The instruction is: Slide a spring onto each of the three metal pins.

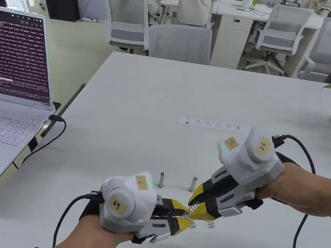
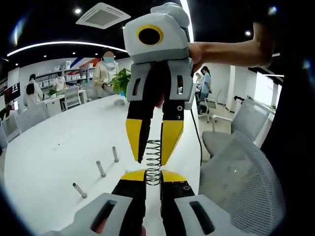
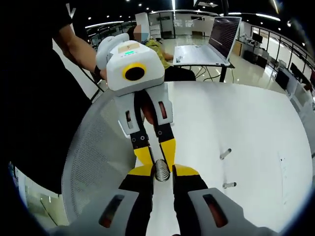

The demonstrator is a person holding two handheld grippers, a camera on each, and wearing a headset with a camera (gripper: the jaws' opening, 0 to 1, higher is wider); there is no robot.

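In the lower middle of the head view, a spring (image 1: 194, 208) is being held between the two grippers. One end is being clenched by the fingers of the left gripper (image 1: 183, 217), the other by the fingers of the right gripper (image 1: 200, 203). In the left gripper view, three metal pins (image 2: 100, 168) are being seen standing upright in a row on the white desk (image 2: 59, 147) at the lower left, apart from the spring.

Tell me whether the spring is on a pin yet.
Off. The left tool and right tool grip the spring between them; the three pins stand bare.
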